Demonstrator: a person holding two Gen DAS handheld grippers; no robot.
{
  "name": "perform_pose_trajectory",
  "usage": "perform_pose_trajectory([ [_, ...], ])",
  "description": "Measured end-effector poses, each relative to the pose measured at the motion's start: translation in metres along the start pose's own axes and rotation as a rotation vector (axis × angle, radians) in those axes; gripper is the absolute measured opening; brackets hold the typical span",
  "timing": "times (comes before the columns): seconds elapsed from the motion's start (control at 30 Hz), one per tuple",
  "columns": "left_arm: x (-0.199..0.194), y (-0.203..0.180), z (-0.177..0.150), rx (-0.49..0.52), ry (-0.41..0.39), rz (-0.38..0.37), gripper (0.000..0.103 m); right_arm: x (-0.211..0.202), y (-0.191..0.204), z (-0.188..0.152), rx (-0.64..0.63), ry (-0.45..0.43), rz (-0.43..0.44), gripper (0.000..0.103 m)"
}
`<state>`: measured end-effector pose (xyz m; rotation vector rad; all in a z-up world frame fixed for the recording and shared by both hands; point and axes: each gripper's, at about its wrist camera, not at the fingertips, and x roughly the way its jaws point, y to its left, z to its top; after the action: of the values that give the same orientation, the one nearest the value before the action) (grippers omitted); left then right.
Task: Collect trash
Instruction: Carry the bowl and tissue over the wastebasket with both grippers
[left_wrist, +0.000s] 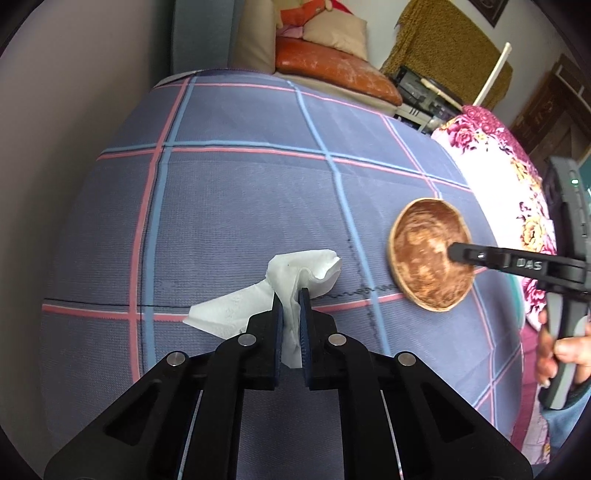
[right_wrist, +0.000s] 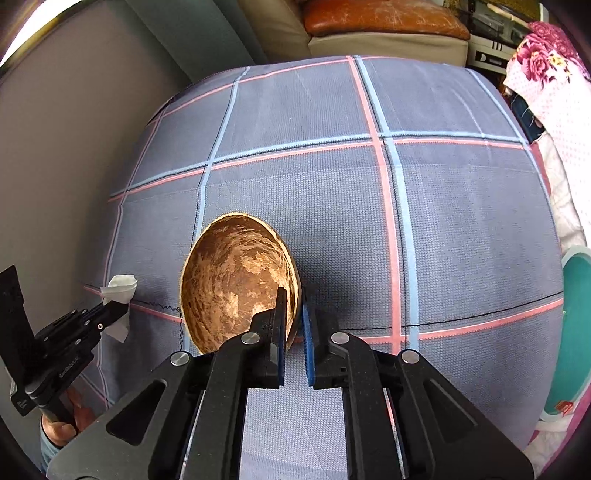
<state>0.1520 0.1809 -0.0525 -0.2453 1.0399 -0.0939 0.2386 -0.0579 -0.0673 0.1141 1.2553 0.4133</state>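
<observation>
Left gripper (left_wrist: 291, 295) fingers pinched on a crumpled white tissue (left_wrist: 295, 275), soft and creased, low centre of the left wrist view, resting on the woven grey-blue checked cloth (left_wrist: 240, 206) with pink and pale blue stripes. Right gripper (right_wrist: 294, 306) fingers clamped across the thin rim of a round brown coconut-shell bowl (right_wrist: 232, 284), mottled and rough inside, left of centre in the right wrist view, tilted on the same cloth

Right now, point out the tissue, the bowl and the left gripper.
tissue (left_wrist: 306, 267), left wrist view, on its crumpled upper fold.
bowl (right_wrist: 232, 284), right wrist view, on its brown inner surface.
left gripper (left_wrist: 291, 295), left wrist view, between its fingertips, shut on the tissue.
</observation>
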Motion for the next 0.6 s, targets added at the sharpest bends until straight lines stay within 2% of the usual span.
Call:
perform_pose_trajectory([
  [0.13, -0.003, -0.006, 0.0, -0.001, 0.001, -0.01, 0.008, 0.009, -0.002, -0.002, 0.019, 0.015, 0.017, 0.007],
  [0.23, -0.007, -0.011, -0.002, -0.007, -0.004, -0.011, 0.008, 0.0, -0.002, -0.004, 0.026, -0.017, 0.038, 0.005],
  [0.43, -0.016, -0.031, 0.001, 0.017, -0.015, -0.022, 0.008, -0.041, -0.011, -0.008, 0.025, -0.113, 0.015, 0.005],
  [0.6, -0.018, -0.065, 0.003, 0.062, -0.015, -0.048, 0.008, -0.078, -0.027, -0.019, 0.034, -0.177, -0.008, 0.005],
])
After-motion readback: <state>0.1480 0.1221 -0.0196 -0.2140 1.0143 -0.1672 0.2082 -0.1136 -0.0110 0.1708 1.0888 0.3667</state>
